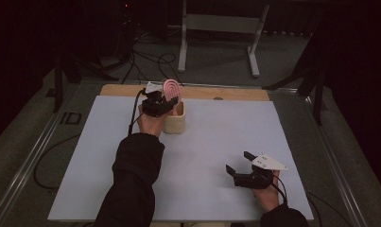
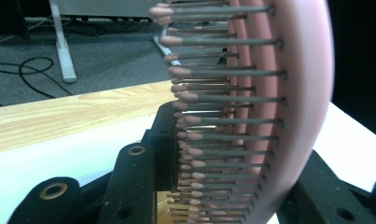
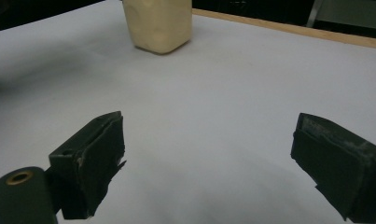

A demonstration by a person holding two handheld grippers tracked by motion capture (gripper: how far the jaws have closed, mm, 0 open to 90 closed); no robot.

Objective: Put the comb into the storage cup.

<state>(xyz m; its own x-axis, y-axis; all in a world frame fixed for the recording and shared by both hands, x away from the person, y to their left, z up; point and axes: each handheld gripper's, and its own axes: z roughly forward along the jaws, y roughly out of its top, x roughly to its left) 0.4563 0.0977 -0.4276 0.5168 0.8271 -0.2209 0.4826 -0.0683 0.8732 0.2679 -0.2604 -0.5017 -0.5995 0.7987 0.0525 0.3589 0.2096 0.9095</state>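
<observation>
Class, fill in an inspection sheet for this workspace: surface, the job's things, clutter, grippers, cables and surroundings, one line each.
Surface: white sheet over a wooden table, bare around the work.
Job's things: pink hairbrush, bristles sideways, above a cream holder.
Clutter: nothing seen.
Grippers: left gripper shut on the pink hairbrush; right gripper open, holding nothing, over the sheet.
Cables: a black lead trails from the left gripper; more cables lie on the floor.
Surroundings: dark room, grey floor, a white metal stand behind the table.
</observation>
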